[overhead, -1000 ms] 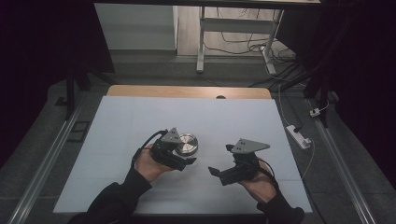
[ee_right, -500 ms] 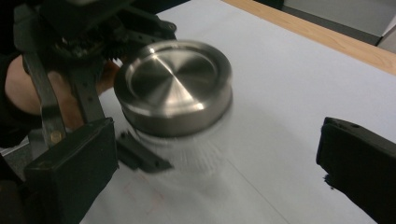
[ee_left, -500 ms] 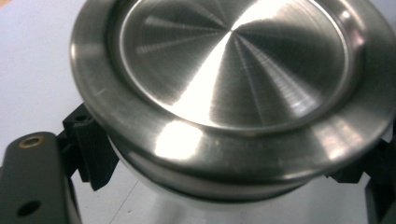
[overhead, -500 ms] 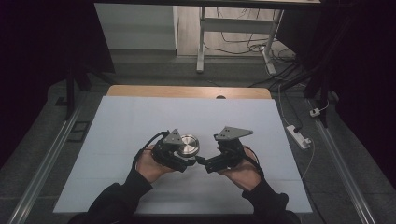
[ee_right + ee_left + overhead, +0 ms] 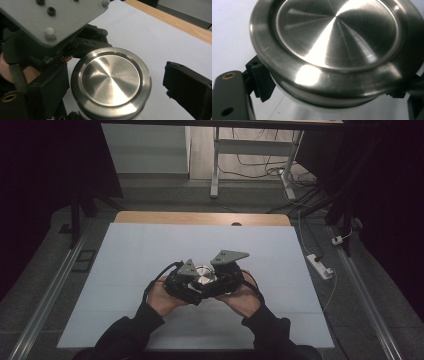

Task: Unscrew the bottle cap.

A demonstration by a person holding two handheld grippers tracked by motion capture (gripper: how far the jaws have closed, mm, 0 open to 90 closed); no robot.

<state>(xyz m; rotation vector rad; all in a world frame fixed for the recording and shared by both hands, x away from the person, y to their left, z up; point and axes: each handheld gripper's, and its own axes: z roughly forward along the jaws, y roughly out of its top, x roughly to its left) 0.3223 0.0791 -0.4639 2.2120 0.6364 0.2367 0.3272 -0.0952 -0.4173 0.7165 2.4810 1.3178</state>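
Near the middle of the white table [image 5: 125, 270], just in front of the person, sits the steel tin [image 5: 203, 274], a round brushed-metal container with a lipped lid, flat face up. It's pinched in the left gripper [image 5: 329, 93]: in the left gripper view a ribbed black pad [image 5: 262, 80] presses its side just under the lid's rim, and another dark pad shows at the opposite side. So the left one has it, held firm by the body, lid free on top.

Now the right gripper [image 5: 115, 95] is right alongside, jaws spread wide. In its own view the tin lies between them, one jaw at the left edge, the other [image 5: 187, 87] standing well clear on the right with bare table between it and the rim. The lid faces up toward that camera, so the tin's axis runs upright while the jaws straddle it from the side.

My read: the right gripper is lined up to close on the lid, and the gap on its far side is what has to shrink.
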